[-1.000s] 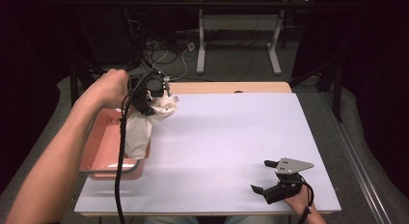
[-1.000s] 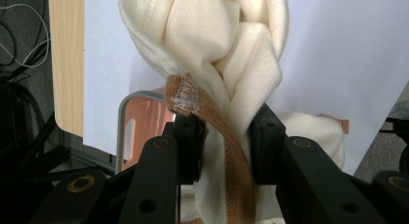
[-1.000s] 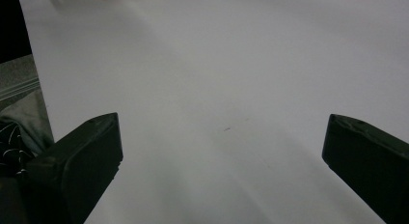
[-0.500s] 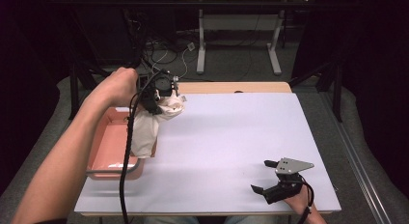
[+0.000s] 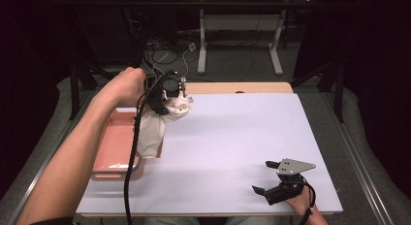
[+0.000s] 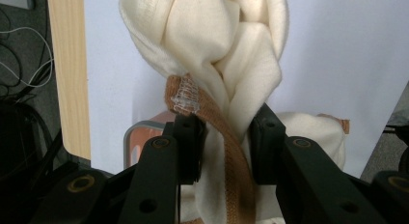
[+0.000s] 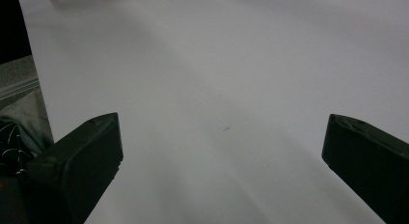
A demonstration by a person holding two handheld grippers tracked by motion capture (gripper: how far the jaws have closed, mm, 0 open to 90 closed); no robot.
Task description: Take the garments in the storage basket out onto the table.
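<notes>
A: High view — the left gripper [image 5: 170,95], raised over the table's [image 5: 232,137] far left corner, lifts a cream cloth [image 5: 155,125] that hangs down to the rim of the pink tray [image 5: 112,150]. How will it handle?

B: Soft and light, by the look of its limp drape. It should sag and swing rather than keep a shape, so a pinch on a bunched fold or the hem seems the sound place to take it.

A: The right gripper [image 5: 271,178] rests near the table's front edge, well apart from the cloth.

B: Left gripper view — the two black fingers [image 6: 185,142] are closed partway, pressing a thick twist of cloth [image 6: 217,50] and its tan hem band [image 6: 226,137] between them. The stitched band looks firmer than the loose cloth, likely the least slippery hold.

A: Right gripper view — the fingers [image 7: 79,156] stand wide apart over bare white table [image 7: 217,74], with nothing between them.

B: Free, then, to catch a hanging corner if the cloth needs spreading.
</notes>
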